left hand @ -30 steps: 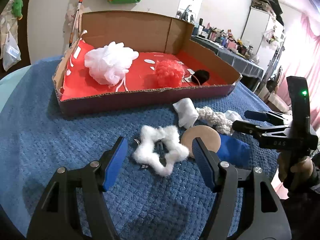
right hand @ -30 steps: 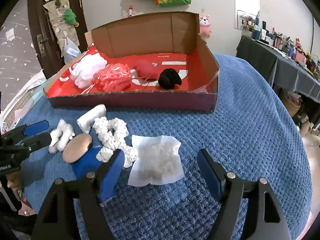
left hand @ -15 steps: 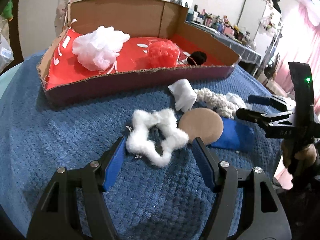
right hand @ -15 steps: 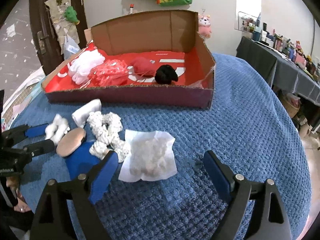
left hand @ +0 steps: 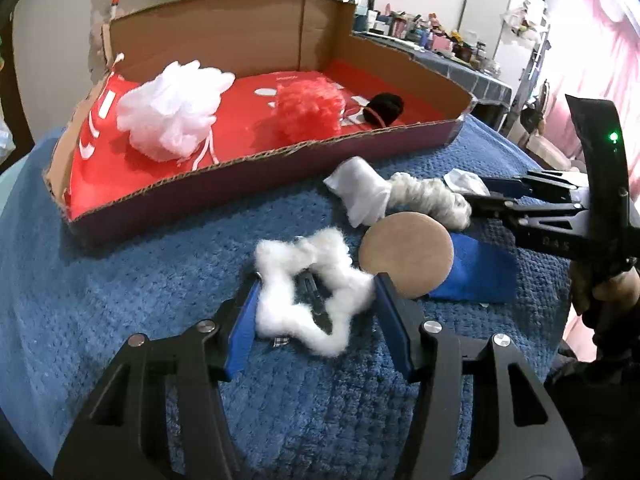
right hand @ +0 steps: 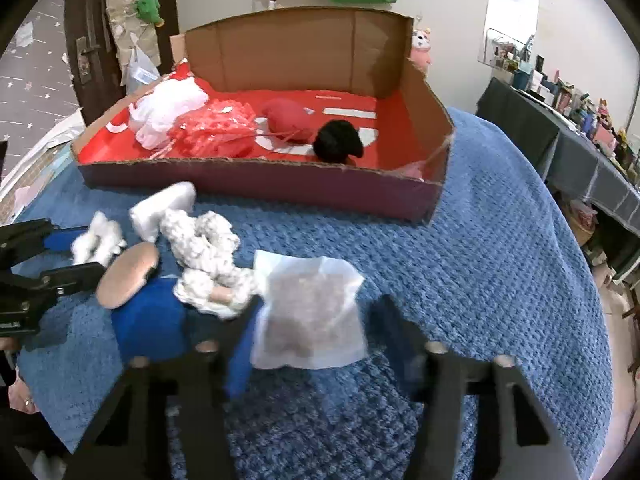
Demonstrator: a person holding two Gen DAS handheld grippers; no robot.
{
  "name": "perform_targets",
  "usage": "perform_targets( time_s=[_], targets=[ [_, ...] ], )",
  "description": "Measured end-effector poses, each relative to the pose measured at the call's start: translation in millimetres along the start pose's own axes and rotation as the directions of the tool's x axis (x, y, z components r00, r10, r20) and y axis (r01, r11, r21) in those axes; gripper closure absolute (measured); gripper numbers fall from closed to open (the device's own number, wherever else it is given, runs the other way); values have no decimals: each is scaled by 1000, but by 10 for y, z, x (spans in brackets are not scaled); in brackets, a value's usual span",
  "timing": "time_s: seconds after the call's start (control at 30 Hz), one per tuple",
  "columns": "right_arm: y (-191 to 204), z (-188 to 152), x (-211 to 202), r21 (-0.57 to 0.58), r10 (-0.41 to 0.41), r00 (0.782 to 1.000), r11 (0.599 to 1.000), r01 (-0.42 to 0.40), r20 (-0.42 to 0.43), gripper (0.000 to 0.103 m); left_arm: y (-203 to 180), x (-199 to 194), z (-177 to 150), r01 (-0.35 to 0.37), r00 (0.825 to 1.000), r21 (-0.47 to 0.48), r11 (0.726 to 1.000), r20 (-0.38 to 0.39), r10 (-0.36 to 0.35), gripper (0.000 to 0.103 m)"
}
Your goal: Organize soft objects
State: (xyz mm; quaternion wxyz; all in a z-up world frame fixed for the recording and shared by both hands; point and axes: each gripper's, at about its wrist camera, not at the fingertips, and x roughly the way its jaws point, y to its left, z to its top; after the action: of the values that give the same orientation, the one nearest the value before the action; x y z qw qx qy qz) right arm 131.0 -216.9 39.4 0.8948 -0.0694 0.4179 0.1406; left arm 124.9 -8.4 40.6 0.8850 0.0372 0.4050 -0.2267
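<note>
cardboard forms the box (left hand: 224, 200), red inside, and it holds a white mesh puff (left hand: 172, 110), a coral puff (left hand: 310, 110), a red ball (right hand: 290, 118) and a black pompom (left hand: 386, 106). on the blue blanket-covered surface (left hand: 100, 300) before it lies a fluffy white star ring (left hand: 310, 292), between the blue pads of the left hand-held gripper (left hand: 314, 316), whose jaws stand partly closed, touching its sides. the right hand-held gripper (right hand: 310, 336) stands open around a flat white pouch (right hand: 310, 316), beside a knitted white rope (right hand: 204, 248), a tan disc (right hand: 128, 274) and a white roll (right hand: 162, 210).
</note>
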Motion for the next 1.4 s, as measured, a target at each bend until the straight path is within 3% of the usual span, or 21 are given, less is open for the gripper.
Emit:
perform_targets(
  time_s=[0.07,0.5,0.63,0.77,0.93,1.1,1.27,1.4],
  targets=[
    [16,3,-46,-5,-1,1000,1000,1,16,68,-17,-40,-3,1,1000,11,1000,15,-1,50],
    [19,83,-177,18,30,998,999,-31,49,69,40,-224,41,25,998,-9,1000,56,-24,50],
    [28,181,-258,22,66,995,997,-68,79,69,78,-377,297,64,992,-8,998,107,-62,50],
    [26,483,-370,-3,91,985,996,-92,146,69,176,-392,755,103,986,4,995,134,-103,50],
    [-2,1072,-257,-33,81,982,997,-77,169,69,284,-54,1390,99,992,21,995,71,-100,50],
    [-6,1588,132,-78,26,995,997,-18,94,69,372,406,1888,14,999,75,997,-32,-11,50],
    [-20,1869,556,-98,-11,1000,995,9,-22,69,427,736,2064,-11,990,100,995,-141,25,50],
    [-98,2019,856,-83,-24,992,996,14,-122,69,498,1018,2094,-15,970,107,994,-239,40,50]
  ],
)
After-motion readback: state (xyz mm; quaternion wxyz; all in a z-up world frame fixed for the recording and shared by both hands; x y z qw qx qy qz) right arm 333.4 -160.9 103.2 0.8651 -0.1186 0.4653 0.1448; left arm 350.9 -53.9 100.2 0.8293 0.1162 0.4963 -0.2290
